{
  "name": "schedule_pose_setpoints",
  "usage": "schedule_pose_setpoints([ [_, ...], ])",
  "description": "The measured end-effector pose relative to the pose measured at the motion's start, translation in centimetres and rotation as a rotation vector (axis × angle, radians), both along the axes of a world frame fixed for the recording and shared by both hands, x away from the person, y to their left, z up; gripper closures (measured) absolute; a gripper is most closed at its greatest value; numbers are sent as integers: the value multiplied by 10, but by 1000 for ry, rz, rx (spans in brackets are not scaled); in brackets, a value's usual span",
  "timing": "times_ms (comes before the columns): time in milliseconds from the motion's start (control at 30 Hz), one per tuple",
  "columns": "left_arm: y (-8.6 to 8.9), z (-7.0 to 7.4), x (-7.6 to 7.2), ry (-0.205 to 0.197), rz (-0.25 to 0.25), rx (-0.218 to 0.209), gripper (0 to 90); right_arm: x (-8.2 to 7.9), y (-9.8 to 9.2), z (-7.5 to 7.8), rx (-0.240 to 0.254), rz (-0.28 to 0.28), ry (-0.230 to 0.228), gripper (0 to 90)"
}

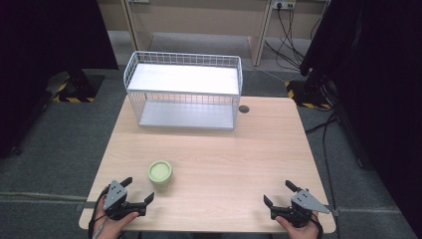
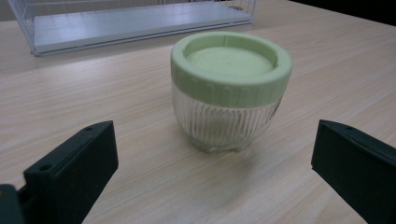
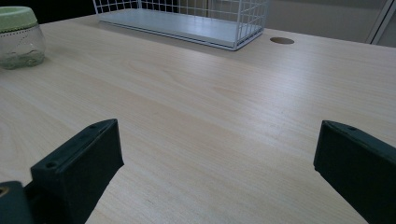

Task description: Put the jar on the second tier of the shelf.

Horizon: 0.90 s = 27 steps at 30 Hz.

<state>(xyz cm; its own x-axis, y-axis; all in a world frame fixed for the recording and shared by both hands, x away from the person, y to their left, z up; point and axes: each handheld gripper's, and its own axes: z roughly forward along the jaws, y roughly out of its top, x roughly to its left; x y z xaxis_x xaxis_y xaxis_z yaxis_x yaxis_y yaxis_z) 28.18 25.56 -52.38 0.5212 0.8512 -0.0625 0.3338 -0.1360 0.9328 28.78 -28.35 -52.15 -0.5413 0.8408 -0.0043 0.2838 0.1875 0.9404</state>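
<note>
- High view: the left tongs (image 1: 138,191) sit at about 7 o'clock on the worktop (image 1: 224,149), held in a hand (image 1: 112,221) at the near edge, jaws spread wide and gripping nothing. The jar (image 1: 160,173) with its pale green lid stands upright just beyond them, toward 12 o'clock from the tips, close but not touching. The right tongs (image 1: 278,193) rest at about 5 o'clock, also wide open and empty, well apart from the jar. A white wire basket (image 1: 185,89) with two shelves stands at 12 o'clock along the far edge, and a small round hole (image 1: 244,108) lies in the worktop just beside its right corner.
- Left gripper view: the ribbed glass jar (image 2: 229,93) stands upright straight ahead between the lines of the two black jaws, which are set far apart, with bare wood between them and the glass. The lid (image 2: 231,63) is on it. The basket (image 2: 135,21) lies behind at 11 o'clock.
- Right gripper view: the jaws are spread wide over bare worktop (image 3: 210,107). The jar (image 3: 21,37) shows far off at 10 o'clock, the basket (image 3: 187,21) at 12 o'clock, the hole (image 3: 282,40) at 1 o'clock.
</note>
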Motion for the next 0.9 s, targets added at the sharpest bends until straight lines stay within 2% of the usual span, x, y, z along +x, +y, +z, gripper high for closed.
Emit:
schedule_pose_setpoints([
  [67,-2,3,-1,-11,-2,5,2,0,0,0,-1,0,-1,15],
  [233,-4,11,2,-5,-17,-23,2,0,1,0,-6,0,-1,15],
  [367,-6,18,5,-26,-17,-44,1,0,1,0,-9,0,3,15],
  [433,-9,20,8,-29,-20,-41,2,0,1,0,-10,0,3,15],
  [700,-18,24,26,1,-38,-5,2,0,1,0,-10,2,2,15],
  [900,-26,17,41,39,-53,3,2,0,1,0,-10,3,1,15],
])
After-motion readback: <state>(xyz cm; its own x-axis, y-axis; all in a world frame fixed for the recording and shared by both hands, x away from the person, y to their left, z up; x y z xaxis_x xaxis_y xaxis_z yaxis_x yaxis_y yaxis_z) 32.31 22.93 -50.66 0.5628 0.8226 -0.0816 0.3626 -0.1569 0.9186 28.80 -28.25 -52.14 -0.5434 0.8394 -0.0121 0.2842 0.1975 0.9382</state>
